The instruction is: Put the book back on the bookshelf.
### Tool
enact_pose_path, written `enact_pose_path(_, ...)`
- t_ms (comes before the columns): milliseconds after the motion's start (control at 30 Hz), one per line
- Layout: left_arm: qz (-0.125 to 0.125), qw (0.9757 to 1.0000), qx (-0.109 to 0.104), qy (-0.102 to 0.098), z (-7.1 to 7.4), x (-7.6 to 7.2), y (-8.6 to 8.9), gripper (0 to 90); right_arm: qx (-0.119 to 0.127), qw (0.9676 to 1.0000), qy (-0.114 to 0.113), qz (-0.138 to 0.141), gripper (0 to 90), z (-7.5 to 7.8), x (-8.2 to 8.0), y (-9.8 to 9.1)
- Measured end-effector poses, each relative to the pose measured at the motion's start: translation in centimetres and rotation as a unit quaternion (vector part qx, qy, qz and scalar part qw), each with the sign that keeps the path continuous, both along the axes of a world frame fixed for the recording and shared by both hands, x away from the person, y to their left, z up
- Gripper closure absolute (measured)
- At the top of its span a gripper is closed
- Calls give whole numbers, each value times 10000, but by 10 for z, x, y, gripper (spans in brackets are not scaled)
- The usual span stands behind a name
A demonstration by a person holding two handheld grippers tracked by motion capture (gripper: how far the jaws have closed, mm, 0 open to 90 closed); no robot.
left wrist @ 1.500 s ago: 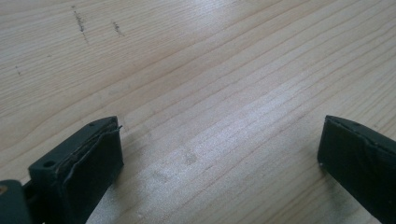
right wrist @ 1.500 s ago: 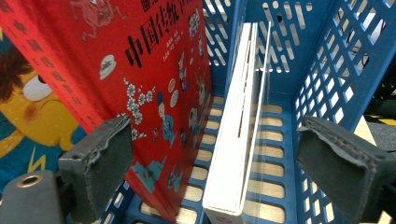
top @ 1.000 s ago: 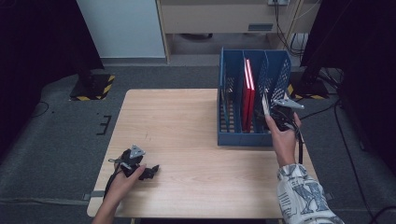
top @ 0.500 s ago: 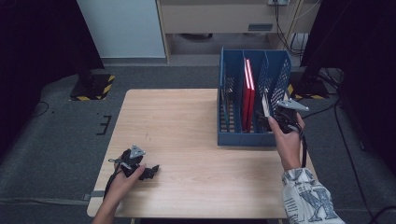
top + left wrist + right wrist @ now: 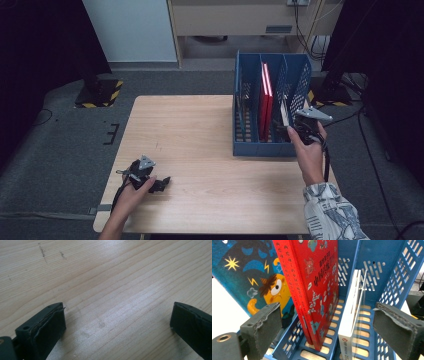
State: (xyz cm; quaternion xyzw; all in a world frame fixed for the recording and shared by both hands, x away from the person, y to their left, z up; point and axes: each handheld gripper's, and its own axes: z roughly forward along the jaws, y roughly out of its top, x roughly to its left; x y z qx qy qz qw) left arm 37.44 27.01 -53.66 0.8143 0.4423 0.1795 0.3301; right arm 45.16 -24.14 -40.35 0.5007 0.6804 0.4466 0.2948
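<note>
Two grippers are at work over a wooden table [image 5: 200,130], well apart from each other. From the high view, the right gripper [image 5: 291,122] is held up at the near right end of a blue file rack [image 5: 250,145] that stands on the table's far right part, while the left gripper [image 5: 162,182] rests low near the table's near left corner, held in a hand [image 5: 132,192].

The right gripper view looks into the rack's compartments, which the high view gives edge-on. Its jaws stand wide apart, holding nothing, and between them rises a white book [image 5: 349,322], upright in the rack's right-hand compartment, with a clear cover or sheet beside it. Next to it, across a blue divider, lean two red books [image 5: 312,285] with printed covers, tilted a little to one side. Beyond them, in the next compartment, a blue picture book [image 5: 249,272] shows a yellow cartoon face. From above, the red books [image 5: 265,100] appear as thin red spines and the white book [image 5: 284,112] as a pale sliver just in front of the right gripper.

The left gripper view gives bare wood grain with a few small dark marks; its jaws are spread wide, empty, close above the board.
</note>
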Motion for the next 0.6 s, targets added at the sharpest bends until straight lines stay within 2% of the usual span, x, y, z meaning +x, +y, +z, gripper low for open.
enact_pose_path(367,-3,10000,1,0,0,0,0,0,76,9997,-100,201,89,10,-17,3)
enact_pose_path(600,-18,10000,19,2,0,0,0,0,57,9991,-137,396,81,10,-26,9)
